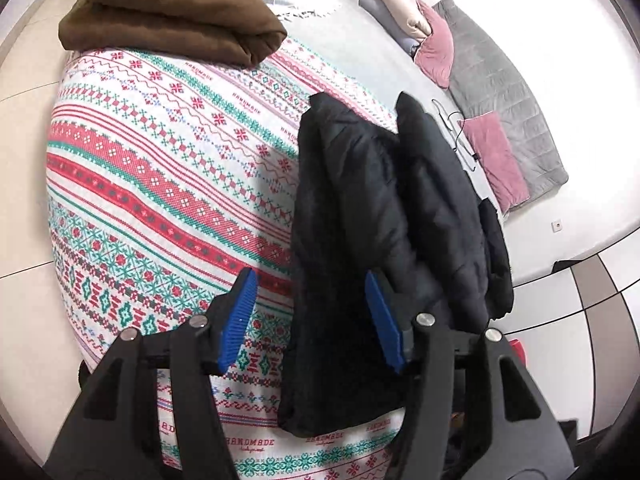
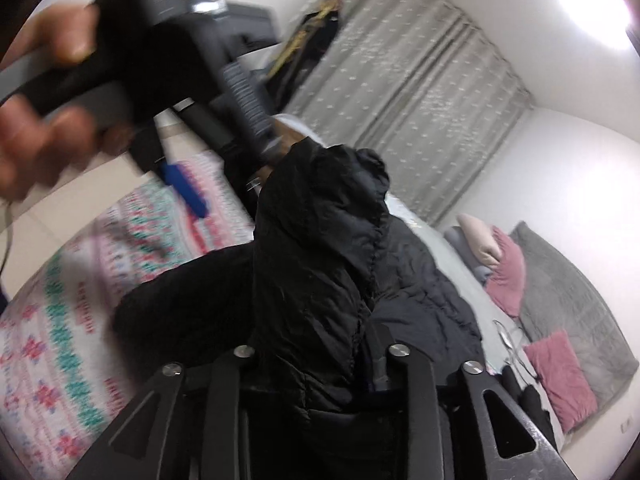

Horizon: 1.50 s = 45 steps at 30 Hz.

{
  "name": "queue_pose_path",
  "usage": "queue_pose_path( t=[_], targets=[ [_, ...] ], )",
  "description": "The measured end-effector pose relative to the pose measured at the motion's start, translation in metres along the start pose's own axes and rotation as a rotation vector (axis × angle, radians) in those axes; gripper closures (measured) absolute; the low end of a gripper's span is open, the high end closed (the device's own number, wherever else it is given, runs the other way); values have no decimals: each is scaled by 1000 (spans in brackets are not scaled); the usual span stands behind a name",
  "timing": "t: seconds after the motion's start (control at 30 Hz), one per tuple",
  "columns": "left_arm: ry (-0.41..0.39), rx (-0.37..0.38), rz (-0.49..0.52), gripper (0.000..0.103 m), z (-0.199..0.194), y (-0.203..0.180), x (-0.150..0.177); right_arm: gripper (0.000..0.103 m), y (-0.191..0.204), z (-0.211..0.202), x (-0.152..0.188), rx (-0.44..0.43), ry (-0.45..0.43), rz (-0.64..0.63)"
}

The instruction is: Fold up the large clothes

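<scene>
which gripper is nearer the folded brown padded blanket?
Left, probably. The left gripper hangs open over the patterned bedspread, the folded brown padded blanket far ahead. The right gripper, buried in the black puffer jacket, doesn't see it.

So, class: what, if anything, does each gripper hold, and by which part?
The right gripper is shut on the black puffer jacket, though which part is unclear. The left gripper is open, holding nothing.

grey curtains [image 2: 408, 92], white walls [image 2: 560, 168]

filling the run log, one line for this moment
step: lifting black puffer jacket | left gripper: open | right gripper: shut on jacket | folded brown blanket on patterned bedspread
</scene>
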<state>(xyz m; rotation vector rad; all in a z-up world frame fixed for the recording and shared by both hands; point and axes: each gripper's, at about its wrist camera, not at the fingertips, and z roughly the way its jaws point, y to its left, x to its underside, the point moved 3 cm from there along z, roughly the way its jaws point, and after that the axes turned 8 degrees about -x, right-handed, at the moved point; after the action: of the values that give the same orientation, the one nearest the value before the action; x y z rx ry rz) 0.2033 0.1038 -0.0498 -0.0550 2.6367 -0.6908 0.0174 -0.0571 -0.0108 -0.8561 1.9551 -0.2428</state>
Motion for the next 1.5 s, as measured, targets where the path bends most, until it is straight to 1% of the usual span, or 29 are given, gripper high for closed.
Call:
queue_pose_path(
  t=[0.07,0.17,0.3,0.33,0.4,0.47,0.5,0.57,0.63,0.73,0.83,0.87,0.93,0.97,1.0,1.03,1.07,1.1,1.17,1.2,1.23,1.27,1.33,1.37,1.4,1.43,1.47,1.5],
  targets=[
    [3,6,6,45,-2,-5,3,50,4,-13,8,-56,-2,-12],
    [3,22,23,45,-6,-14,4,41,7,-23,12,-120,-4,-6],
    [-33,14,54,44,-8,-23,-3,38,6,-28,15,-210,-9,29],
    [-56,12,61,43,-12,-26,-5,38,6,-28,18,-230,-10,43],
    [-115,16,72,27,-17,-30,-12,38,11,-29,18,-271,-18,86],
    [-163,6,98,25,-21,-39,-14,38,19,-30,19,-305,-28,124],
    [-164,4,112,25,-21,-42,-17,38,21,-29,20,-309,-26,128],
    [-141,-4,164,25,-12,-55,-16,38,22,-24,22,-317,-9,140],
    [-115,-32,201,25,2,-69,-14,38,18,-22,22,-348,-8,174],
    [-93,-86,231,25,19,-78,-12,38,10,-22,25,-418,-17,258],
    [-101,-165,253,25,32,-85,-14,38,1,-23,27,-461,-18,327],
    [-109,-210,260,25,35,-86,-14,38,0,-22,29,-474,-15,356],
    [-106,-333,279,29,45,-84,-13,38,-1,-20,32,-494,-6,376],
    [-91,-357,276,40,50,-80,-11,38,-2,-20,33,-505,-5,385],
    [-79,-360,268,51,53,-76,-11,38,-4,-21,34,-522,-6,397],
    [-64,-363,245,55,56,-71,-10,38,-7,-23,34,-537,-6,407],
    [-66,-370,237,66,55,-68,-10,38,-10,-28,34,-559,-5,418],
    [-72,-382,241,73,55,-66,-10,38,-13,-32,34,-576,-7,424],
    [-76,-390,256,77,56,-65,-9,42,-24,-48,33,-615,-30,421],
    [-78,-390,260,82,56,-63,-8,44,-30,-57,33,-617,-50,419],
    [-78,-394,262,86,58,-63,-7,53,-39,-66,33,-611,-71,424],
    [-67,-404,266,87,61,-60,-5,63,-56,-77,34,-597,-97,454],
    [-47,-391,262,88,64,-56,0,70,-87,-87,40,-555,-133,538],
    [-43,-390,262,88,67,-56,2,73,-103,-87,44,-518,-137,582],
    [-44,-392,266,88,68,-57,3,74,-114,-83,48,-485,-122,610],
    [-53,-400,277,88,67,-57,5,75,-124,-75,52,-446,-85,640],
    [-61,-405,286,88,66,-58,6,76,-129,-59,60,-431,-15,675],
    [-68,-411,294,88,65,-60,7,77,-129,-48,66,-441,27,694]
  ],
)
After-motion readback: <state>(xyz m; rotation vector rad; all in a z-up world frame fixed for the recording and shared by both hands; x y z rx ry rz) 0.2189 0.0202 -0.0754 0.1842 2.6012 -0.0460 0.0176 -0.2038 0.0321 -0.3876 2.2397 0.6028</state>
